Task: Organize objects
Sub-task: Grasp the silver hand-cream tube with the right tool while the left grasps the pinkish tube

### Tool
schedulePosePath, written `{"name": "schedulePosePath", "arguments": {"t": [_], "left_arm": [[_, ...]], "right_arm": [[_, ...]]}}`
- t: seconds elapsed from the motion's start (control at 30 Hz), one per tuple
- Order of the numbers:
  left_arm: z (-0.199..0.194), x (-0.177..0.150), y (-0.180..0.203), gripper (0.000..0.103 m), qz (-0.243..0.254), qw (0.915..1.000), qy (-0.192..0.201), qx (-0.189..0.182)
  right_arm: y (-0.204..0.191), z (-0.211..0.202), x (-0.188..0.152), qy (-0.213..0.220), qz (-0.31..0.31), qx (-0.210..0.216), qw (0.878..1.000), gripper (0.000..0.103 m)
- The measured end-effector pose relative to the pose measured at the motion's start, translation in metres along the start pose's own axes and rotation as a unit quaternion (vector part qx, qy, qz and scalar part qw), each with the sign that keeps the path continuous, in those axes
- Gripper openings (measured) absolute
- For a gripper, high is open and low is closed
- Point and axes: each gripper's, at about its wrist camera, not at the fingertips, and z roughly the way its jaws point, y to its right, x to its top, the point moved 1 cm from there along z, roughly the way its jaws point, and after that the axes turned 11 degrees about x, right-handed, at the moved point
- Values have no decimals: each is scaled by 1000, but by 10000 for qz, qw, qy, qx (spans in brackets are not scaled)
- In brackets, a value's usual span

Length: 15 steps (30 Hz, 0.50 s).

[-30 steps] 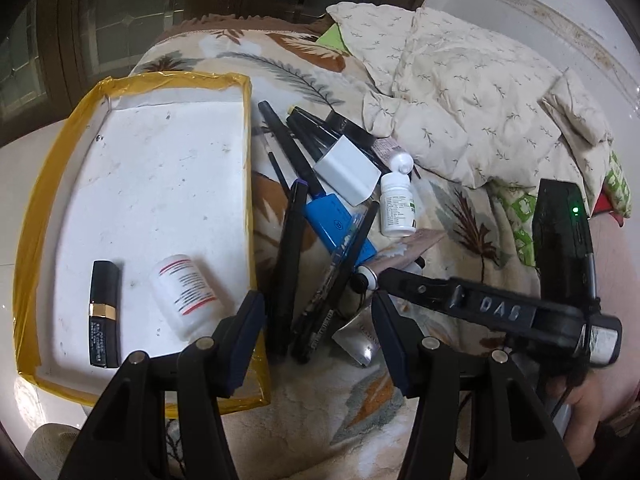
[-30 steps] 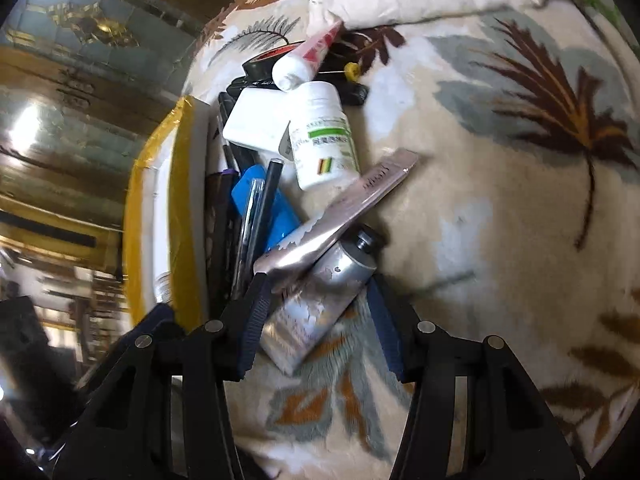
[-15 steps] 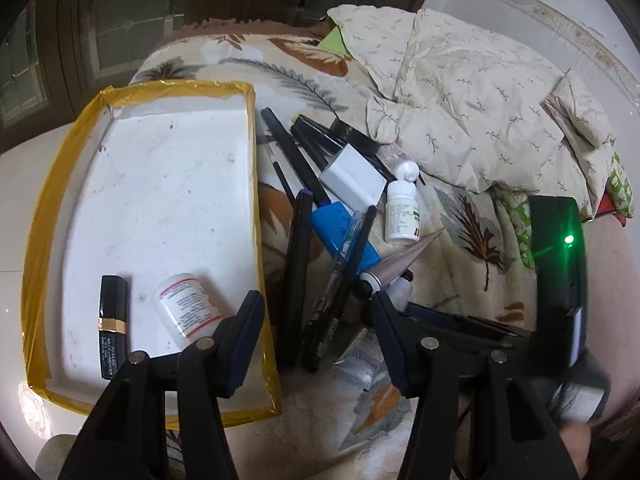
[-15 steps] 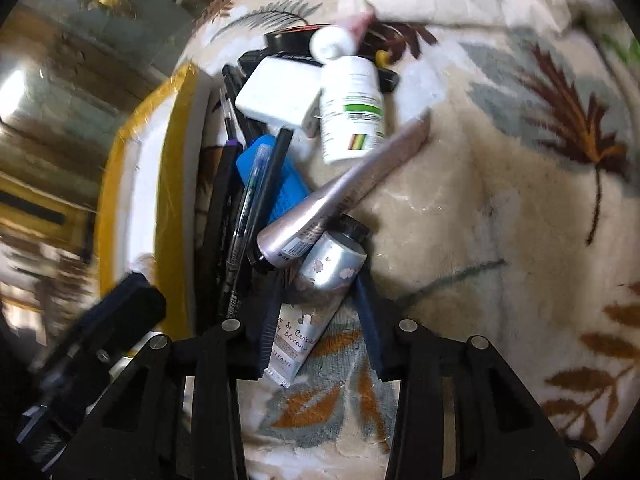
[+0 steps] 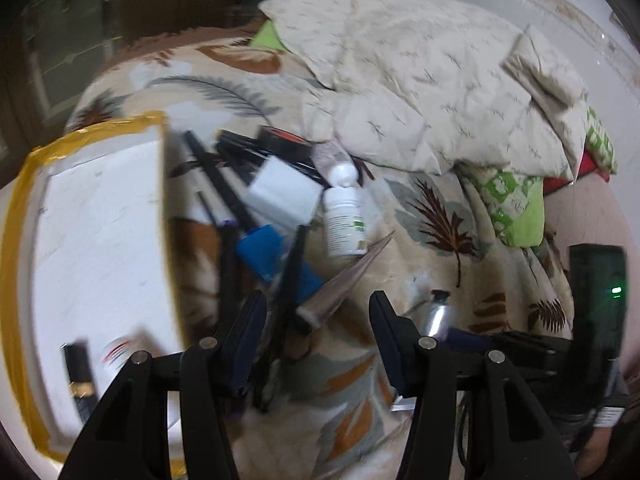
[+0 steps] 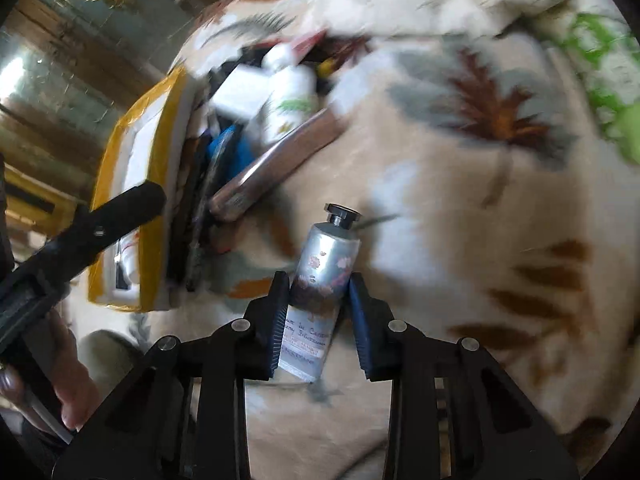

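A silver flower-print tube [image 6: 326, 256] with a black cap sits between the pads of my right gripper [image 6: 318, 280]. Its jaws are closing and both pads press the tube's sides. The tube is held clear of the pile, and it shows as a silver glint [image 5: 438, 314] in the left wrist view. My left gripper [image 5: 316, 312] stands open over the pile's near end, gripping nothing. The pile holds a white bottle [image 5: 344, 220], a brown tube [image 5: 344, 280], a blue item [image 5: 272, 256], a white box [image 5: 280, 196] and black pens [image 5: 228, 264]. The yellow-rimmed white tray [image 5: 16, 240] lies left of it.
In the tray lie a black lipstick [image 5: 78, 368] and a blurred white bottle with red print [image 5: 120, 354]. A cream quilt [image 5: 440, 80] is bunched at the back, with green cloth [image 5: 516, 208] on the right. A hand [image 6: 72, 392] holds the left gripper's handle.
My right gripper has closed onto the silver tube and drawn it out from under the brown tube, to the right. My left gripper has shifted right, from the tray's edge to the pile.
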Motion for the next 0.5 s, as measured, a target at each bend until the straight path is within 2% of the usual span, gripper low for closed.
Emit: {"name": "schedulePosePath", "arguments": {"t": [0.17, 0.33, 0.43, 0.5], "left_arm": [[33, 10, 20, 51, 233, 9992, -318, -28], [54, 12, 41, 29, 594, 9972, -463, -12], [56, 12, 50, 23, 775, 9960, -448, 79], [56, 9, 54, 23, 923, 9945, -455, 182]], "right_arm": [[18, -11, 1, 88, 70, -114, 9999, 29], [28, -2, 1, 111, 219, 167, 9996, 29], [26, -1, 1, 105, 190, 172, 9996, 29], [26, 1, 1, 109, 228, 213, 9995, 29]]}}
